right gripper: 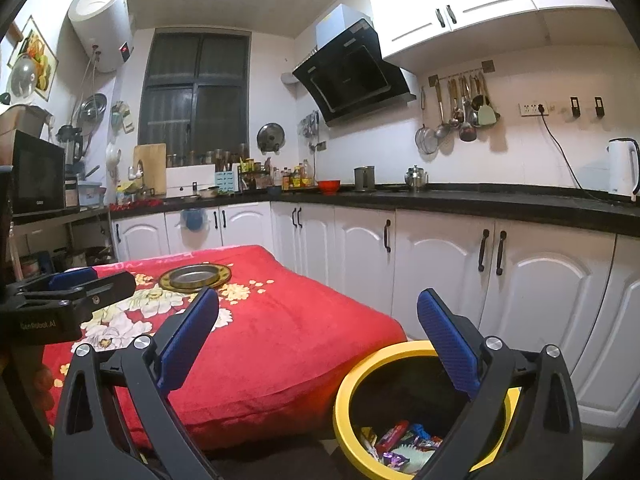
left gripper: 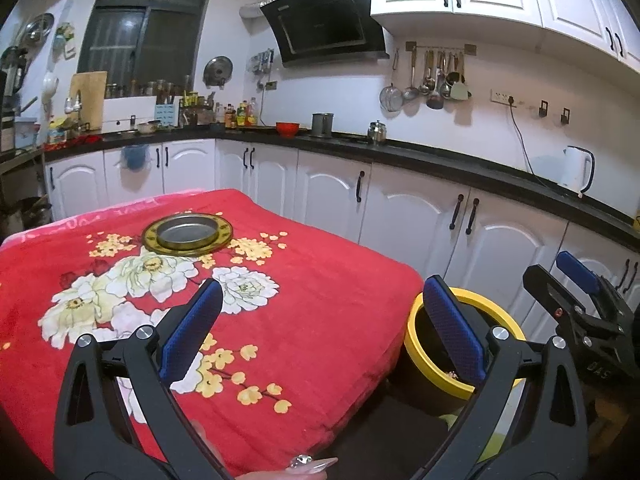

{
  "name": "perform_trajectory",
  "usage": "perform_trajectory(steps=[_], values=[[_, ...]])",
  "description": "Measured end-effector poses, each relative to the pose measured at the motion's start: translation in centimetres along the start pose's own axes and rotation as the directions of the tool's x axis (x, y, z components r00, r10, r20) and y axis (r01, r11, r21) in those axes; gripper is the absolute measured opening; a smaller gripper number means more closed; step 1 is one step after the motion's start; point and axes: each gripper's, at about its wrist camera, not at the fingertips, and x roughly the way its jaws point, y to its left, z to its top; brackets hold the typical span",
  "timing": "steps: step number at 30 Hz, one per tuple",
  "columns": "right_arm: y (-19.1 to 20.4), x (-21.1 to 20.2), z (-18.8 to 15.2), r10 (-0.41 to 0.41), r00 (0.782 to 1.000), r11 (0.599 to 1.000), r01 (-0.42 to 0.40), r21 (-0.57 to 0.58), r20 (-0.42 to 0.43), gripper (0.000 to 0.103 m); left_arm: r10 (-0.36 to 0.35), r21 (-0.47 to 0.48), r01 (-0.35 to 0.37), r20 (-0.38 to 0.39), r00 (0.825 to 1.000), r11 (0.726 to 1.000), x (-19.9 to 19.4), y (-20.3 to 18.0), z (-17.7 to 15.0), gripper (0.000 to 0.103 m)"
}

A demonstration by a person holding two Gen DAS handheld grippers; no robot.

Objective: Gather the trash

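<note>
A yellow-rimmed black trash bin [right gripper: 352,384] stands on the floor at the table's right corner; it also shows in the left wrist view [left gripper: 416,332]. Several colourful wrappers [right gripper: 404,442] lie inside it. My left gripper [left gripper: 322,298] is open and empty above the table's near right part. My right gripper [right gripper: 318,308] is open and empty, held above the bin and the table edge. The left gripper appears in the right wrist view [right gripper: 80,284], the right gripper in the left wrist view [left gripper: 560,276]; both look open.
The table wears a red flowered blanket [left gripper: 280,320]. A metal dish on a gold-rimmed plate [left gripper: 187,234] sits at its far side. White cabinets [right gripper: 440,272] with a black countertop [right gripper: 480,200] run behind and right. A white kettle [right gripper: 622,168] stands on it.
</note>
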Motion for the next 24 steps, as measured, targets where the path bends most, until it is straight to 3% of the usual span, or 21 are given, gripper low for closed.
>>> perform_trajectory(steps=[24], values=[[0.09, 0.5, -0.66, -0.005, 1.0, 1.0, 0.005, 0.015, -0.016, 0.097, 0.002, -0.024, -0.002, -0.011, 1.0, 1.0, 0.27, 0.51, -0.06, 0.092]])
